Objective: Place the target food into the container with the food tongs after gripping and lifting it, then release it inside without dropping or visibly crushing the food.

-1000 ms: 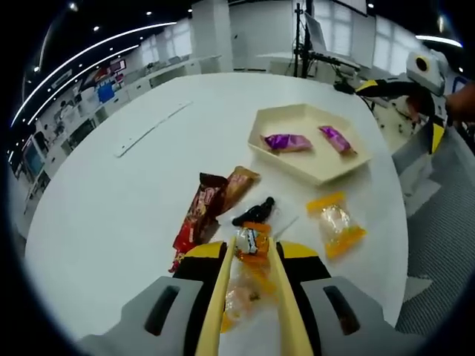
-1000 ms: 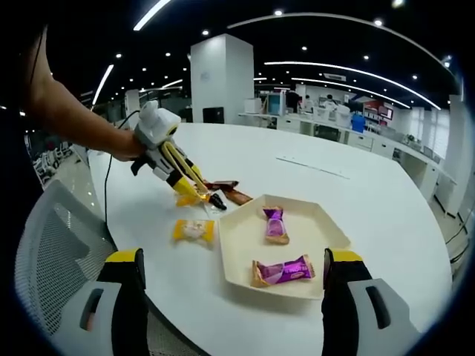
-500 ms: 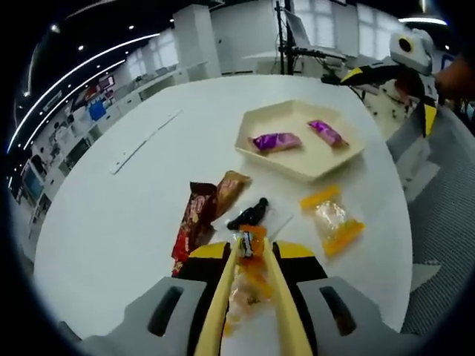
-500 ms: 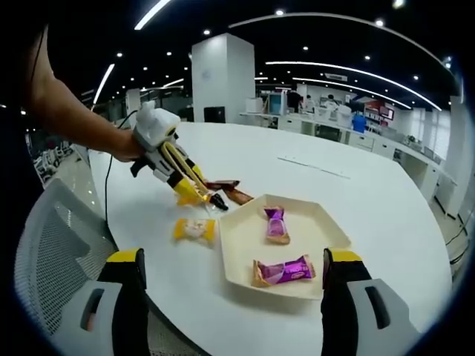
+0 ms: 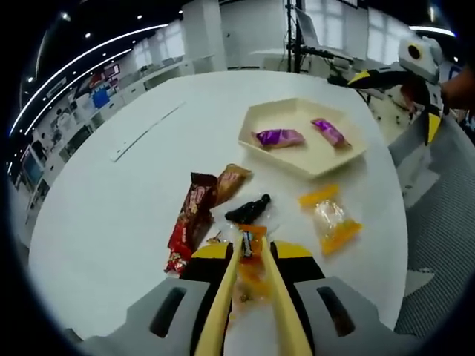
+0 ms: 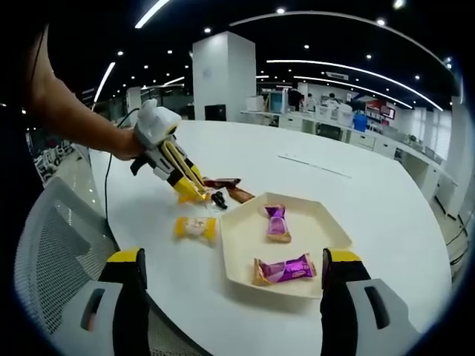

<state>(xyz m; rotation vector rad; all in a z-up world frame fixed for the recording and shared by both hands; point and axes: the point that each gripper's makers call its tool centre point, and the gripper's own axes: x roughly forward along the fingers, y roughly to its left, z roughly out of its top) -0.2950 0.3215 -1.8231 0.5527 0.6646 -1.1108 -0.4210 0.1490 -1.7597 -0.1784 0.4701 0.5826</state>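
My left gripper [image 5: 251, 256] is shut on yellow food tongs [image 5: 225, 300], and the tong tips pinch a small orange-wrapped snack [image 5: 252, 265] low over the white table [image 5: 111, 215]. The cream hexagonal tray [image 5: 338, 157] lies farther off and holds two purple-wrapped candies [image 5: 277, 138] [image 5: 329, 133]. In the right gripper view a person's hand holds the left gripper [image 6: 158, 137] with its tongs [image 6: 182, 172] angled down beside the tray [image 6: 237, 256]. My right gripper [image 6: 234, 259] hangs open in front of the tray, nothing between its fingers.
Another orange snack packet [image 5: 332, 220] [image 6: 194, 227] lies between tongs and tray. A red wrapper [image 5: 187, 222], a brown wrapper [image 5: 231, 181] and a small black item [image 5: 249, 210] lie just past the tong tips. A mesh chair [image 6: 52, 252] stands at the table edge.
The tong arms have drawn a little closer together on the orange snack, and the left view has shifted slightly. The right gripper has stayed open and still.
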